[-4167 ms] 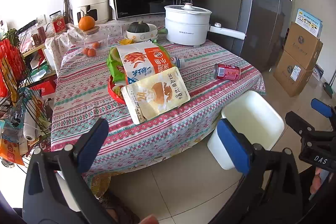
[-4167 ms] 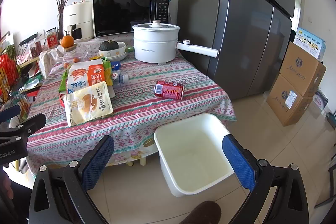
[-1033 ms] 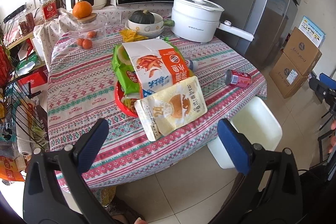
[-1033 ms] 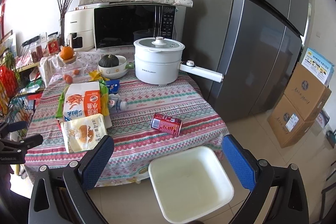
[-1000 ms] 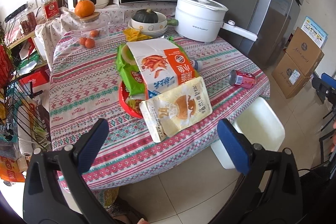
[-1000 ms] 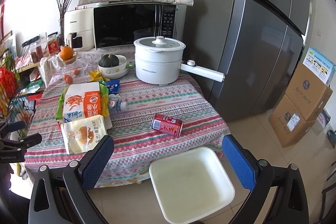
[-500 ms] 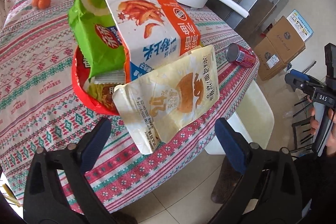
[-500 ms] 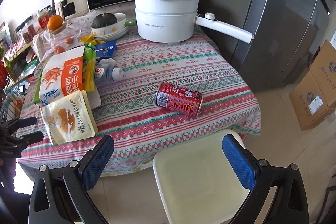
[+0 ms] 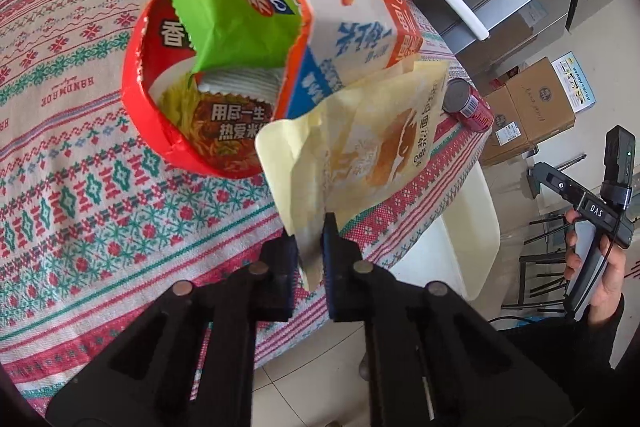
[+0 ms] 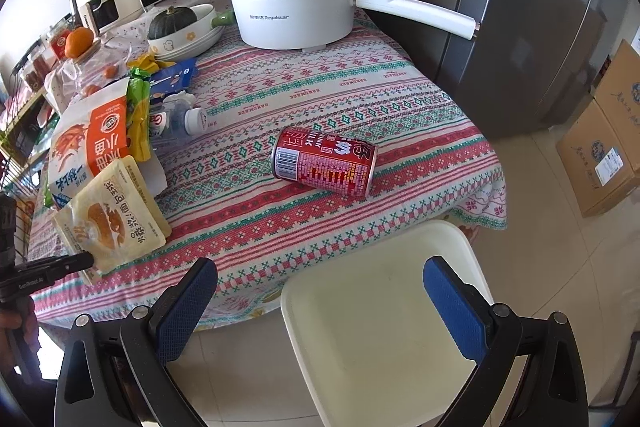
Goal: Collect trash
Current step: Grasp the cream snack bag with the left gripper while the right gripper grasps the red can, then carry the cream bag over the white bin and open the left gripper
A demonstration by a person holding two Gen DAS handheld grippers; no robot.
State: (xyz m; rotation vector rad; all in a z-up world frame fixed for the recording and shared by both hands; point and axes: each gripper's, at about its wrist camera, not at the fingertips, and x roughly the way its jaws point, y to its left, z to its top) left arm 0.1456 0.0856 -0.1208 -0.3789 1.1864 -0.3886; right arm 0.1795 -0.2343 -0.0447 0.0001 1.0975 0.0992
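The left gripper [image 9: 310, 247] has just closed its jaws on the near corner of the pale yellow plastic snack pouch [image 9: 372, 147] lying at the edge of the red-and-green patterned tablecloth [image 10: 320, 99], while the right gripper [image 10: 320, 303] gapes wide and empty above the cream square plastic bin [image 10: 384, 327] on the tiled floor.

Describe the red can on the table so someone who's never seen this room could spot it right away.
Start at the big white electric pot at the back of the patterned tablecloth, then come toward the front edge above the white bin. The red can lies there on its side, alone; it is the only metal cylinder, with the snack bags piled well off to its left.
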